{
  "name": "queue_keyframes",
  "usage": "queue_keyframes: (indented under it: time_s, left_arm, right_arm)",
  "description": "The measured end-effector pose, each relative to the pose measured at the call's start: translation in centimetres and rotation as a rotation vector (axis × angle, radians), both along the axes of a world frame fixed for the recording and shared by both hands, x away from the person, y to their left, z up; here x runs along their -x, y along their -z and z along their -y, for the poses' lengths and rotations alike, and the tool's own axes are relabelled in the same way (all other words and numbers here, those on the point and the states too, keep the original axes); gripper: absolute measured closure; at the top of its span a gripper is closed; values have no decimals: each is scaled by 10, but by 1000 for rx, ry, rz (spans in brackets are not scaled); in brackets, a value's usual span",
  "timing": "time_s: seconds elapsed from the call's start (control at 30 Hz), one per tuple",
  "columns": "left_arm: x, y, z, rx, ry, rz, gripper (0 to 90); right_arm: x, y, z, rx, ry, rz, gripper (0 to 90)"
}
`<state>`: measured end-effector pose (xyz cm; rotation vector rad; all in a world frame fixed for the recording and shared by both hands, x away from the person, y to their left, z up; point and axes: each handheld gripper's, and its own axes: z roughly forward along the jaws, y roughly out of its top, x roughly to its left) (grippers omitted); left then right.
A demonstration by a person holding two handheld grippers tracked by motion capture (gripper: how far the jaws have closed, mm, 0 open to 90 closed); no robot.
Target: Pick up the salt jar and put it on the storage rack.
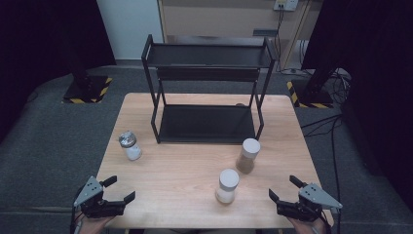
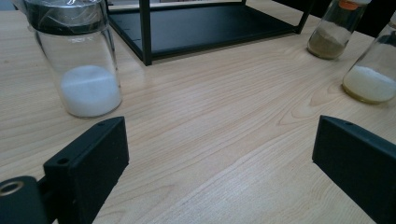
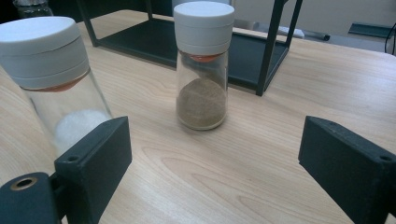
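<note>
The left gripper (image 1: 118, 189) sits at the lower left of the high view, over the near edge of the table (image 1: 185, 161), with its jaws spread wide and nothing between them. The right gripper (image 1: 281, 187) sits at the lower right in the same way, also wide open and empty.

In the left gripper view, the jar with the metal lid (image 2: 77, 56) stands at the upper left, a little ahead of the left jaw and not touching it. In the right gripper view, the jar with brown powder (image 3: 202, 65) stands in the upper middle, between the lines of the two jaws but farther off. The jar with white powder (image 3: 51, 79) is at the left of that view, just behind the left jaw; whether it touches the jaw, I cannot tell.

In the high view, the black rack (image 1: 207, 90) stands in the upper middle, and both its shelves look empty.

I judge that the work, probably putting the jars on the rack, is at its very beginning: no jar is gripped, and all three are still on the table.

All three jars stand upright, their long axis vertical and lids pointing up.
</note>
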<state>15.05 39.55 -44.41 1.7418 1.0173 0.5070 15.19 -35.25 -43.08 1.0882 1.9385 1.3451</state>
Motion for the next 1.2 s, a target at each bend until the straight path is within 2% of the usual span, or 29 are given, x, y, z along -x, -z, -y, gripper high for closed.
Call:
queue_keyframes:
  time_s: [0.37, 0.47, 0.53, 0.67, 0.83, 0.93, 0.97, 1.03, 1.07, 1.2]
  left_arm:
    - [0, -3, 5, -21, -6, -4, 27]
    - [1, -5, 4, -15, -9, -1, 28]
    - [-1, -5, 0, 22, -1, -13, 38]
    - [-4, -11, 1, 7, 7, -8, 44]
    - [-10, -23, 4, -24, 43, -3, 47]
    - [-17, -33, 3, -42, 68, -16, 46]
    - [-20, -38, 2, -49, 78, -12, 47]
    - [-21, -41, 1, -47, 85, -13, 48]
    - [-24, -48, 1, -67, 93, -3, 49]
    - [-30, -56, -3, -72, 107, 5, 58]
  right_arm:
    - [2, -1, 0, 15, -5, 3, 87]
    - [2, -1, -1, 19, -7, 3, 86]
    - [3, -1, -1, 22, -9, 8, 87]
    - [3, -1, -1, 20, -9, 9, 88]
    - [3, 0, 1, 9, -6, 10, 89]
    - [3, 0, 1, 5, -5, 8, 90]
    - [3, 0, 2, 2, -4, 9, 90]
    - [3, 0, 2, -2, -4, 9, 90]
    - [3, 0, 2, -3, -4, 8, 90]
    - [3, 0, 3, -6, -3, 10, 91]
